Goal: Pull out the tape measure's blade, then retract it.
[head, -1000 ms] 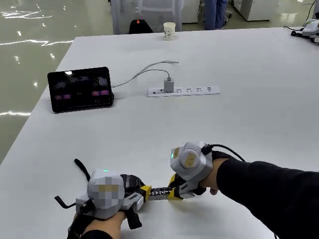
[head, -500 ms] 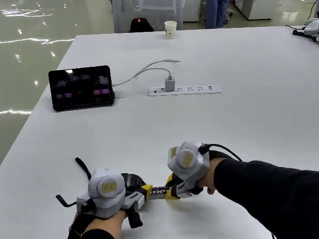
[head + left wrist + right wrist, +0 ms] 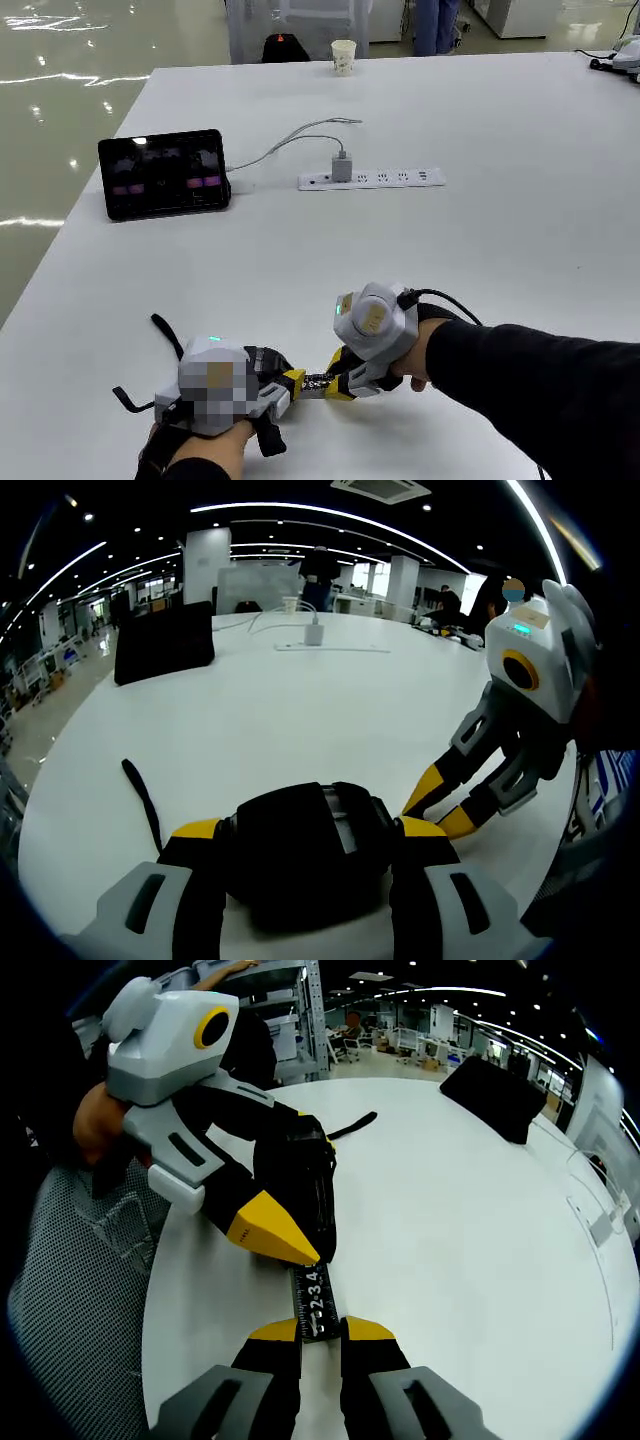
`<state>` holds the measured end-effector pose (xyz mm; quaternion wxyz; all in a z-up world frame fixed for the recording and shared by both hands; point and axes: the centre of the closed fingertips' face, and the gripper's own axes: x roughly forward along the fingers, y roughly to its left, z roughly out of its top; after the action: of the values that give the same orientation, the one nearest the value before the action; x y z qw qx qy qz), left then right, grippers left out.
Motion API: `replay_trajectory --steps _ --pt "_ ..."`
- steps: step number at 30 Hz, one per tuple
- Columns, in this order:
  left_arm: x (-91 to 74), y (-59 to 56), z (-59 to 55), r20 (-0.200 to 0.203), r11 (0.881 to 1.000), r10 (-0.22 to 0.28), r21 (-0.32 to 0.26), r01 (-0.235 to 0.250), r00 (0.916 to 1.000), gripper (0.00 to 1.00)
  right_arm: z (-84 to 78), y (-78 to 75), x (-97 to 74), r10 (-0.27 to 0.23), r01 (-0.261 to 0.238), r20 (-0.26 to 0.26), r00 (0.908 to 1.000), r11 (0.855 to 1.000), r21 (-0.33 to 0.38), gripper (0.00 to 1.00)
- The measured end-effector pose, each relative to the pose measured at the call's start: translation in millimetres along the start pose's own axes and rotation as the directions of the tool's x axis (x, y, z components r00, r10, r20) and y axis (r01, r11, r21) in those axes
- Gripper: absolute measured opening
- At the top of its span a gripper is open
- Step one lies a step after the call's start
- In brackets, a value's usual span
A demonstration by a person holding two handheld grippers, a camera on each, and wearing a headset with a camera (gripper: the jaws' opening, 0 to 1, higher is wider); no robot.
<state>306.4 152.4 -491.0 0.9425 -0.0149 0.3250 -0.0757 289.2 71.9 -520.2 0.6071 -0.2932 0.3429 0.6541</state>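
Two grippers, head view: the left gripper (image 3: 285,385) and the right gripper (image 3: 335,385) meet almost tip to tip low on the white table (image 3: 480,260), near its front edge.
Tape measure, head view: the black tape measure (image 3: 262,364) sits clamped in the left gripper's jaws. A short stretch of blade (image 3: 315,382) runs from it to the right gripper.
Strap, head view: a black strap (image 3: 165,335) lies on the table beside the tape measure.
Background, head view: a tablet (image 3: 165,173) stands well apart on the left, and a power strip (image 3: 375,179) with a charger (image 3: 341,166) plugged in lies beyond it — a paper cup (image 3: 343,57) stands at the far edge.
Left gripper view: both yellow-tipped jaws clench the tape measure (image 3: 305,855) from either side. The right gripper (image 3: 440,810) shows at the right, its tips just beside the tape measure.
Right gripper view: the right gripper's jaws pinch the blade's (image 3: 312,1295) end between them — the numbers 2, 3 and 4 show on the stretch ahead. That stretch runs straight into the tape measure (image 3: 300,1185), which the left gripper grasps.
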Motion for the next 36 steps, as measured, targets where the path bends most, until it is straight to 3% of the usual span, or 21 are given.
replay_trajectory --steps 8,36 --pt "-0.5 0.7 0.3 0.021 1.000 -0.002 -0.017 0.003 0.9998 0.62 4.1 1.2 3.1 -0.008 0.008 0.012 0.9999 1.000 -0.019 0.11" --pt "0.4 1.7 0.2 0.011 1.000 -0.010 -0.026 0.010 0.9999 0.62 21.1 2.0 18.4 -0.021 0.023 0.035 0.9992 0.999 -0.034 0.11"
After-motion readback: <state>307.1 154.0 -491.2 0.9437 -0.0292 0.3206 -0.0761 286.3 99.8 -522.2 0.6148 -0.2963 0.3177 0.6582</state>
